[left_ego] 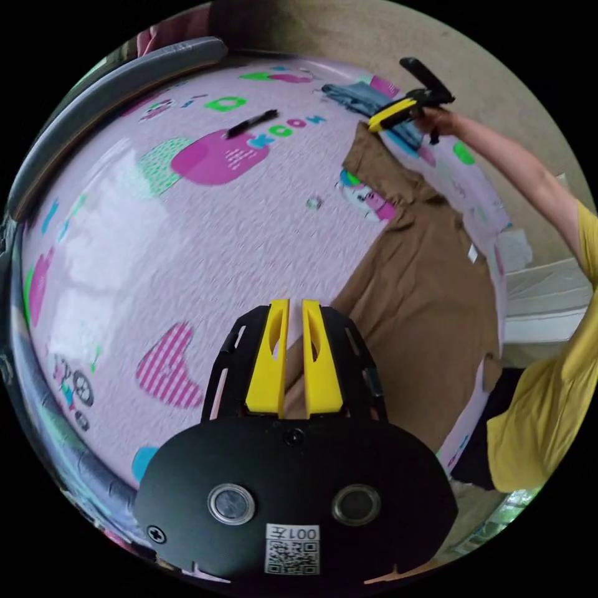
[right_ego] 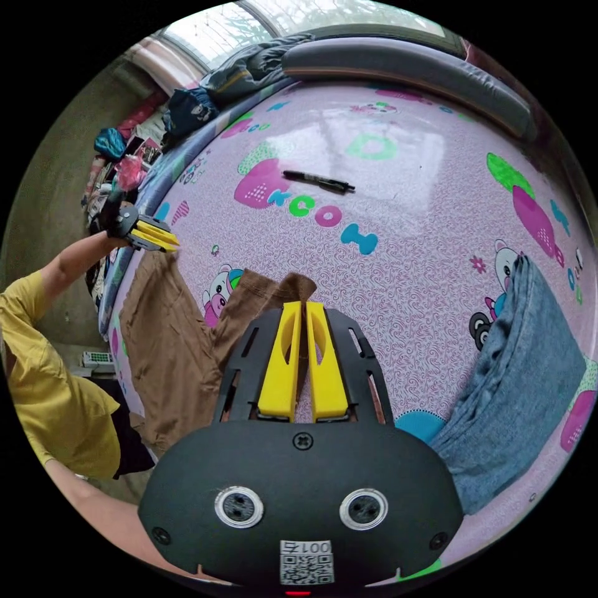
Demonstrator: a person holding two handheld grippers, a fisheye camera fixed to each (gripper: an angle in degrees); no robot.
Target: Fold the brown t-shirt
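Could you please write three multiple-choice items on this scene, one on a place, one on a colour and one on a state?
1. Where does the black pen lie?
A. on the pink patterned mat, apart from the clothes
B. on top of the folded blue garment
C. between the left gripper's jaws

2. What colour is the sleeve of the person holding the grippers?
A. red
B. yellow
C. white

3. How do the right gripper's jaws stand?
A. wide open above the mat
B. closed on the pen
C. closed on an edge of the brown t-shirt

Answers: 1 A, the pen rests on bare mat, touching no garment. 2 B, the sleeve is yellow in both views. 3 C, the right gripper view shows the yellow jaws nearly together with brown cloth pinched at their tips; the left gripper likewise pinches the shirt.
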